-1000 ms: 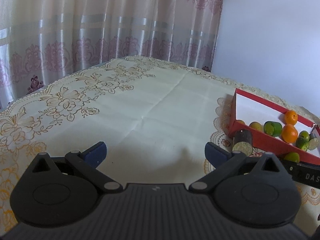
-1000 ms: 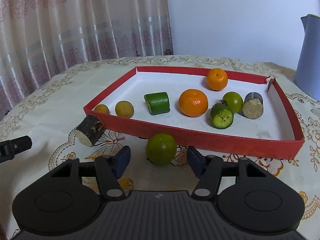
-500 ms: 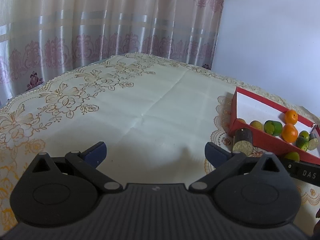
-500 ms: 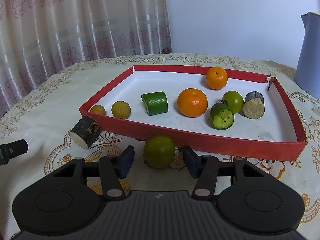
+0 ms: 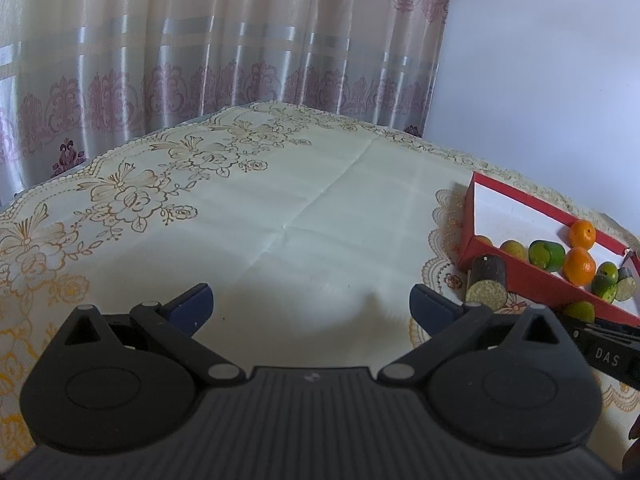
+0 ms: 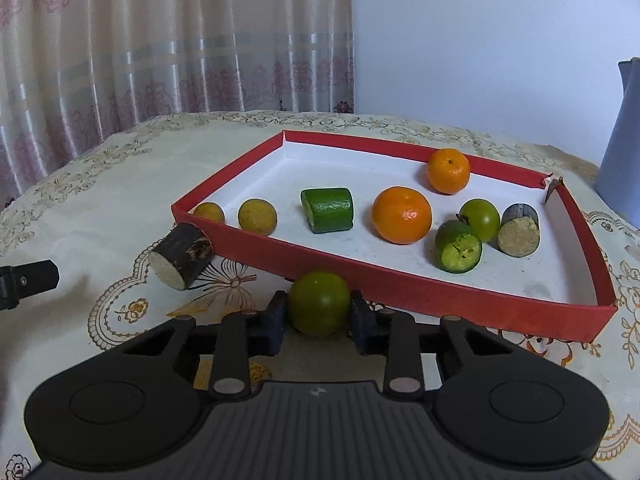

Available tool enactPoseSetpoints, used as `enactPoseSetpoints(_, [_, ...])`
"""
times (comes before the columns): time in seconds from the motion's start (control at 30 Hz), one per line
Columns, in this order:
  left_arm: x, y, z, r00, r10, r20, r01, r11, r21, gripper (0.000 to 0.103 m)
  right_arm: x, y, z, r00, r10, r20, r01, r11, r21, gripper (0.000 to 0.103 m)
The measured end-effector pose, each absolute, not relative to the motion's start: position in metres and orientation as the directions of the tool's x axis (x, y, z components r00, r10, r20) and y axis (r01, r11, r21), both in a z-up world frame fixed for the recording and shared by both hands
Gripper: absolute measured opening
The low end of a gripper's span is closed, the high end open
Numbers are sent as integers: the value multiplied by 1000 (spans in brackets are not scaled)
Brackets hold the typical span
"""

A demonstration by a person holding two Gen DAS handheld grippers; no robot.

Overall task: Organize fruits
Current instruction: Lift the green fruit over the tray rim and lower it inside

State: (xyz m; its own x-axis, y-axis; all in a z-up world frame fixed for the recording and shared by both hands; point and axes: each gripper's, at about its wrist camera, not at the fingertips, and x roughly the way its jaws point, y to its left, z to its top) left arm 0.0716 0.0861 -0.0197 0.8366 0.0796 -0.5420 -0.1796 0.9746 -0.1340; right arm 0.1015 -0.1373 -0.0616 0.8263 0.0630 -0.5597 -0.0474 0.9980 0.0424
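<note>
My right gripper is shut on a round green fruit on the tablecloth just in front of the red tray. The tray holds two oranges, a green cut piece, two small yellow fruits, two green fruits and a dark cut piece. Another dark cut piece lies on the cloth at the tray's left corner. My left gripper is open and empty over bare cloth, left of the tray.
A blue-grey jug stands at the right behind the tray. Curtains hang behind the table's far edge. My left gripper's fingertip shows at the left edge of the right wrist view.
My right gripper moved forward around the green fruit and its fingers closed on it. My left gripper stayed open and hardly moved.
</note>
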Motion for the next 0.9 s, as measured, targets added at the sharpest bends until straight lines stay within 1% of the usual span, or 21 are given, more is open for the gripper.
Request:
enactPoseSetpoints(0.23, [70,86,-20,840,79,-537,-178,975,-135,103,82,-144,-47,851,100,-515,-68,994,81,31])
enactPoseSetpoints(0.43, [66,82,-17,859,72,-507,-155,980,-124,103,56,-159,-31,879,109,-465,-90,994,62,31])
enactPoseSetpoints(0.67, [64,76,-15,873,65,-484,-128,987,-97,103,49,-197,-9,916,52,-397,-38,998,42,31])
enactPoseSetpoints(0.9, [64,70,-15,874,72,-480,-115,991,-61,103,71,-226,11,934,4,-357,3,1000,19,31])
